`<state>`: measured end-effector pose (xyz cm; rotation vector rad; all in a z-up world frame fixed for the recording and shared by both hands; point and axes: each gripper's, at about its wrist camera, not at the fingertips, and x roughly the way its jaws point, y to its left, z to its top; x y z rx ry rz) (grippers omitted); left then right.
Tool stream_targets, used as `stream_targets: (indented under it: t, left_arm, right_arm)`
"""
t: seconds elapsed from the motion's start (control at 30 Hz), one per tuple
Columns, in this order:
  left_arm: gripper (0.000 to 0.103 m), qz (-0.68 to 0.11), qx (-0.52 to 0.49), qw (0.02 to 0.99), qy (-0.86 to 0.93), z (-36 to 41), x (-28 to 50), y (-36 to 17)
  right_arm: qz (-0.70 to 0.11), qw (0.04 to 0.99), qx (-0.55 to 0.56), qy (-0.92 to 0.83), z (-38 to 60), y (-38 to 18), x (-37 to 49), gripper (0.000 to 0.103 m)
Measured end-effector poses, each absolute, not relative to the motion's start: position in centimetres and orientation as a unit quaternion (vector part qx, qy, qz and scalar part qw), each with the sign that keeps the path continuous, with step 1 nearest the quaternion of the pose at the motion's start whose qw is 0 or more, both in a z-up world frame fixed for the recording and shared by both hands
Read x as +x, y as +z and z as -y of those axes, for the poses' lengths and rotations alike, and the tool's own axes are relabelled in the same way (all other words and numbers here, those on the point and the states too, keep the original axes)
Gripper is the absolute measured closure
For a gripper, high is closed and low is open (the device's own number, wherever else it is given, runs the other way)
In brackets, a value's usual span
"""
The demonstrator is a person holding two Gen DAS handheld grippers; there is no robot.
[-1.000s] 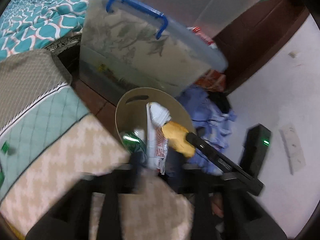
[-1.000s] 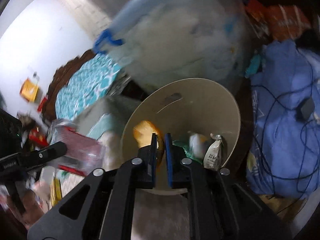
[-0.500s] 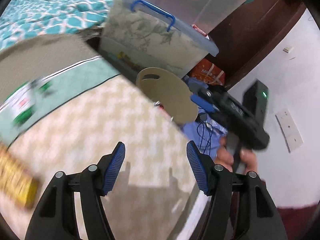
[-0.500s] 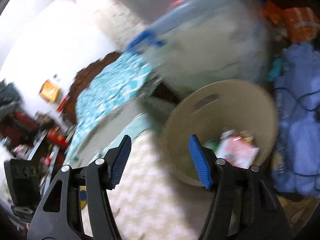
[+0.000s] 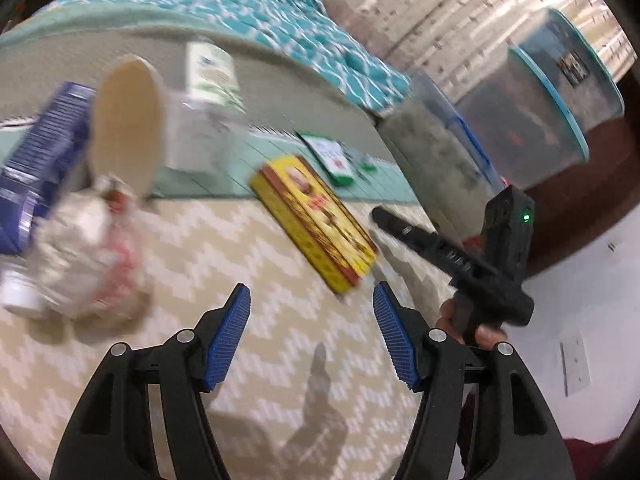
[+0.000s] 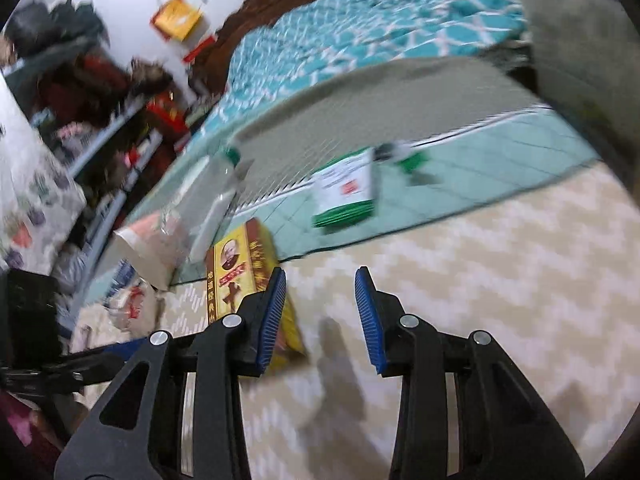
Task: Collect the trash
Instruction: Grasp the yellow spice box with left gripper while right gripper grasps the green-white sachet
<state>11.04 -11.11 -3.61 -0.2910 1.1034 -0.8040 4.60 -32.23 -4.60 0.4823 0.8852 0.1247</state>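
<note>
Left gripper (image 5: 312, 332): fingers spread, nothing between them, hanging over the chevron bedspread (image 5: 240, 248).
Right gripper (image 6: 320, 316): fingers apart and empty, jaws just closing somewhat; left finger (image 6: 272, 316) just in front of the yellow box's near end.
Yellow box (image 5: 316, 220): flat printed carton lying on the bedspread, ahead of both grippers; likely light, stiff, easily dented; best pinched across its thin sides at the near end.
Green-and-white sachet (image 6: 348, 196): flat packet farther off on the teal blanket (image 6: 500, 152); probably light, limp, slippery; an edge pinch would suit.
Crumpled wrapper (image 5: 88, 256): blurred, near left; soft, compressible, takeable anywhere.
Clear plastic bottle (image 6: 216, 196): lying on its side, far left of the box; seemingly empty, springy, prone to rolling.
Paper cup (image 5: 124, 120): tipped on its side, mouth toward the camera, nothing seen inside; beside the bottle.
Blue carton (image 5: 40, 160): far left, blurred.
Storage bins (image 5: 560, 120): lidded, translucent, far right; contents unclear.
Trash receptacle: not in view.
</note>
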Motion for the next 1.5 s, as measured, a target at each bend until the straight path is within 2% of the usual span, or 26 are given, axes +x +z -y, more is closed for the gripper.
stream_targets:
  t: [0.1, 0.13, 0.17, 0.3, 0.37, 0.47, 0.5, 0.53, 0.7, 0.83, 0.87, 0.9, 0.93, 1.0, 1.03, 1.13, 1.33, 1.5]
  left_arm:
    - [0.041, -0.500, -0.128, 0.781, -0.353, 10.6, 11.7, -3.3]
    - [0.037, -0.494, -0.125, 0.787, -0.347, 10.6, 11.9, -3.1]
    - [0.033, -0.489, -0.120, 0.793, -0.343, 10.6, 12.1, -2.9]
    - [0.029, -0.483, -0.086, 0.803, -0.337, 12.5, 13.0, -2.7]
    - [0.023, -0.481, -0.071, 0.804, -0.341, 14.1, 13.1, -2.8]
    - [0.020, -0.472, -0.027, 0.818, -0.328, 16.8, 12.9, -3.0]
    - [0.020, -0.469, -0.012, 0.823, -0.321, 17.4, 12.8, -3.2]
    - [0.019, -0.468, -0.002, 0.826, -0.315, 18.0, 12.8, -3.5]
    - [0.019, -0.489, 0.010, 0.819, -0.298, 18.9, 12.9, -5.5]
    - [0.019, -0.478, 0.029, 0.827, -0.295, 19.2, 12.2, -5.8]
    - [0.021, -0.476, 0.031, 0.828, -0.295, 19.2, 12.1, -5.8]
    - [0.026, -0.470, 0.034, 0.830, -0.297, 19.2, 12.0, -5.8]
    - [0.043, -0.467, 0.038, 0.831, -0.299, 19.1, 11.9, -5.8]
    - [0.044, -0.465, 0.035, 0.827, -0.313, 18.9, 11.6, -5.8]
    - [0.044, -0.465, 0.033, 0.825, -0.319, 18.8, 11.6, -5.8]
    - [0.044, -0.473, 0.023, 0.815, -0.335, 18.1, 10.6, -5.7]
    - [0.044, -0.476, 0.013, 0.799, -0.368, 16.0, 6.3, -5.1]
    - [0.044, -0.468, 0.011, 0.789, -0.398, 15.5, 2.8, -4.8]
  right_arm:
    - [-0.426, 0.876, 0.193, 0.117, 28.1, -3.9, 3.7, 0.065]
    - [-0.415, 0.885, 0.179, 0.108, 27.8, -3.4, 3.2, 0.065]
    - [-0.405, 0.892, 0.176, 0.094, 28.2, -3.0, 3.0, 0.065]
    - [-0.385, 0.900, 0.204, 0.026, 32.8, -1.9, 3.9, 0.062]
    - [-0.376, 0.905, 0.198, 0.002, 34.7, -1.3, 4.8, 0.055]
    - [-0.364, 0.919, 0.147, -0.045, 37.3, -0.5, 7.9, 0.034]
    - [-0.373, 0.917, 0.133, -0.053, 37.8, -0.7, 9.3, 0.024]
    - [-0.387, 0.913, 0.121, -0.055, 38.0, -1.0, 10.8, 0.020]
    - [-0.454, 0.888, 0.069, -0.023, 36.4, -3.0, 16.2, 0.020]
    - [-0.487, 0.873, 0.029, 0.004, 34.2, -4.9, 17.0, 0.017]
    - [-0.483, 0.875, 0.010, 0.005, 33.4, -5.0, 16.6, 0.018]
    - [-0.474, 0.880, 0.003, 0.008, 32.7, -5.1, 16.0, 0.024]
    - [-0.471, 0.882, 0.010, 0.021, 32.4, -4.9, 15.4, 0.042]
    - [-0.471, 0.882, 0.009, 0.018, 32.1, -4.6, 14.3, 0.066]
    - [-0.471, 0.882, 0.022, 0.024, 32.3, -4.4, 13.5, 0.074]
    - [-0.458, 0.887, 0.048, 0.022, 32.8, -3.7, 10.5, 0.078]
    - [-0.414, 0.903, 0.112, 0.025, 32.9, -2.1, 1.0, 0.078]
    - [-0.404, 0.901, 0.158, 0.005, 32.8, -2.9, -6.0, 0.078]
